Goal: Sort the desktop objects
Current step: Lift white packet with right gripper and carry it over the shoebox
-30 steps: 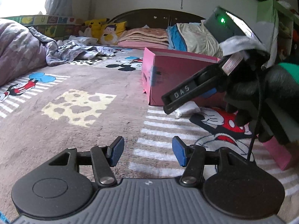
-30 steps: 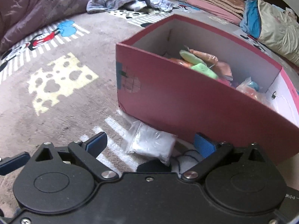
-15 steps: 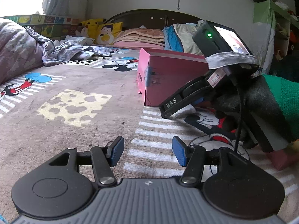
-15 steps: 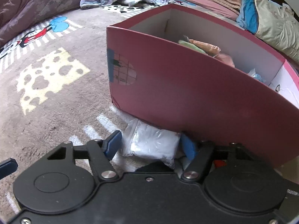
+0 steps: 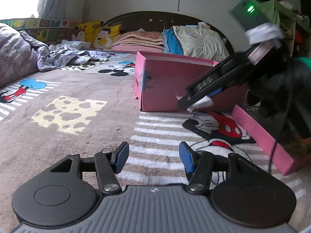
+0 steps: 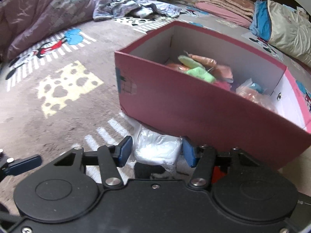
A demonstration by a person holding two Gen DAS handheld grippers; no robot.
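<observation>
Now the white plastic packet [image 6: 157, 150] sits low in the centre of the right wrist view, clamped between the blue pads [image 6: 124, 153] of the right gripper [image 6: 155, 152] — the jaws have just been closing onto it, and both pads press its sides. It is just in front of the near wall of the pink box [image 6: 194, 106], which fills the middle and right of that frame. Inside the box lie soft green, orange and pink items [image 6: 202, 69], piled toward its far right end.

In the left wrist view the same packet [image 5: 204, 102] shows as a white scrap at the tip of the right gripper [image 5: 202, 97], at right of centre, in front of the pink box [image 5: 165, 83]. A gloved hand [image 5: 272, 89] holds that gripper at the right edge. A pink lid [image 5: 260, 141] lies on the cartoon-printed blanket [image 5: 77, 97] at lower right. The left gripper [image 5: 153, 157] hovers at the bottom of the frame, its jaws apart with nothing between them — only blanket beneath.
</observation>
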